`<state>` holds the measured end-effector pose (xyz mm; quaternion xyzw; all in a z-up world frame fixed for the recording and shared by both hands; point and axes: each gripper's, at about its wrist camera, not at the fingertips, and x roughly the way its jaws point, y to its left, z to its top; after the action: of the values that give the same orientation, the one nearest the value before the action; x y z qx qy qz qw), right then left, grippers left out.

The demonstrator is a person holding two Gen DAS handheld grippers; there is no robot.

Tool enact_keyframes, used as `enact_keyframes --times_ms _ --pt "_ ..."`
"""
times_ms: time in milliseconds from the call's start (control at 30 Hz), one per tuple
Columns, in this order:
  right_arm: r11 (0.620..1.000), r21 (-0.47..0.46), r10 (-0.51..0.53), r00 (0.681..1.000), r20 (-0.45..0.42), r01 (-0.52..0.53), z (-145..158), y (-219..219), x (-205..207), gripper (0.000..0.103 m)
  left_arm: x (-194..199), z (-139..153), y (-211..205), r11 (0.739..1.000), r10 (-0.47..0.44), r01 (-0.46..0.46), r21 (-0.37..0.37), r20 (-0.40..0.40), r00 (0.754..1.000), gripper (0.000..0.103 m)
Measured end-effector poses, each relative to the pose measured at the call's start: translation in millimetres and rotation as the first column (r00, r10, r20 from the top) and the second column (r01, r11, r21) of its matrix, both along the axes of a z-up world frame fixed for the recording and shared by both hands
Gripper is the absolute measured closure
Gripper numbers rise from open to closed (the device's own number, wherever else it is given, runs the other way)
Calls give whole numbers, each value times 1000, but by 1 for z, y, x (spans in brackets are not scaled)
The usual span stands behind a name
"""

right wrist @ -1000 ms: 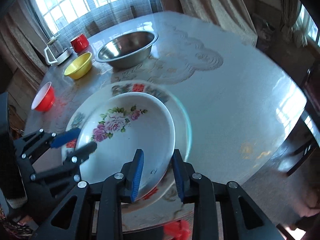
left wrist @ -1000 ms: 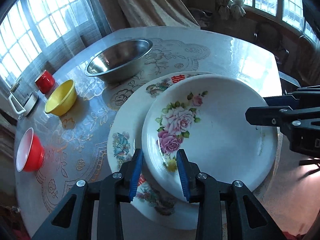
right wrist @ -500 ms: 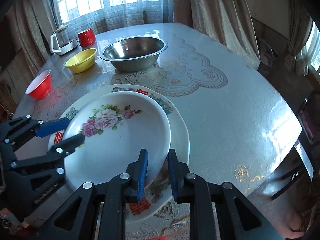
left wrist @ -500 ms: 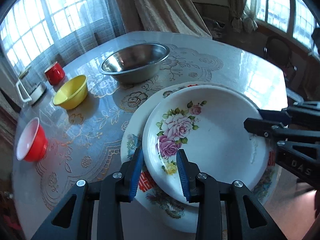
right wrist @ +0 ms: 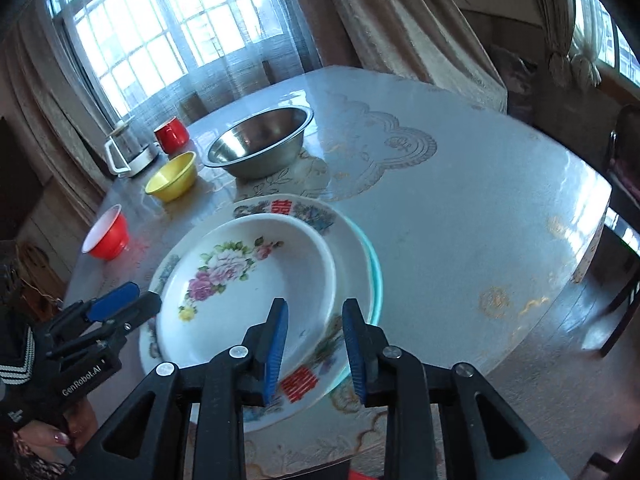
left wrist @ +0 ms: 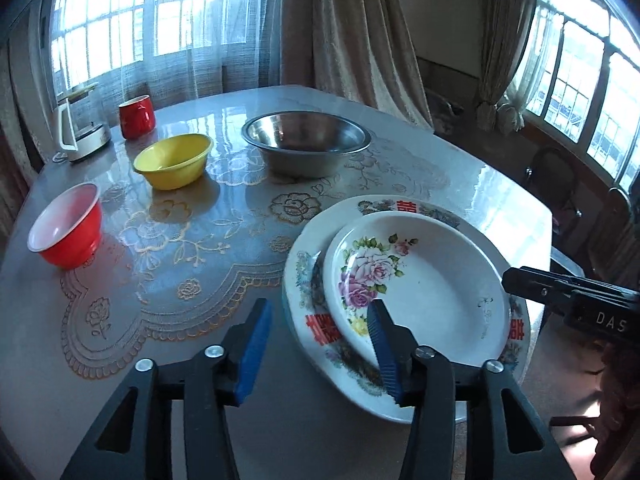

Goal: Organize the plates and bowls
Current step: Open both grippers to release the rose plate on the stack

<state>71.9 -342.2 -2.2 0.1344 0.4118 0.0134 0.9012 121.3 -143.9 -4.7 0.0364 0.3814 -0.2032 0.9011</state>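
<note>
A white deep plate with pink roses lies on a larger plate with red characters near the table's front edge. My left gripper is opening. Its right finger overlaps the rose plate's near rim and its left finger stands off over the tablecloth, so nothing is gripped. My right gripper is opening too. The rose plate's rim passes between its blue pads without touching them. Each gripper shows in the other's view, the left gripper and the right gripper.
A teal-rimmed plate peeks out beneath the stack. Behind stand a steel bowl, a yellow bowl, a red bowl, a red mug and a glass jug. Chairs stand off the right edge.
Both grippers' jaws have spread away from the rose plate's rim. The left gripper has drawn back and to the left. The rose plate now rests on the big plate.
</note>
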Motion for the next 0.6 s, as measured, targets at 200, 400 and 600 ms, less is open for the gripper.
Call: enact_keyframes --times_ms 200,400,600 --pt "1000 27 7 1000 8 -7 1 8 2 75 -3 5 6 999 42 -43 27 28 999 27" --pt "997 75 7 1000 0 -7 -2 11 7 73 8 2 14 985 125 -126 115 20 992 17" --pt "996 93 -3 1000 10 2 0 15 13 65 19 -4 23 978 183 -178 111 -39 982 15"
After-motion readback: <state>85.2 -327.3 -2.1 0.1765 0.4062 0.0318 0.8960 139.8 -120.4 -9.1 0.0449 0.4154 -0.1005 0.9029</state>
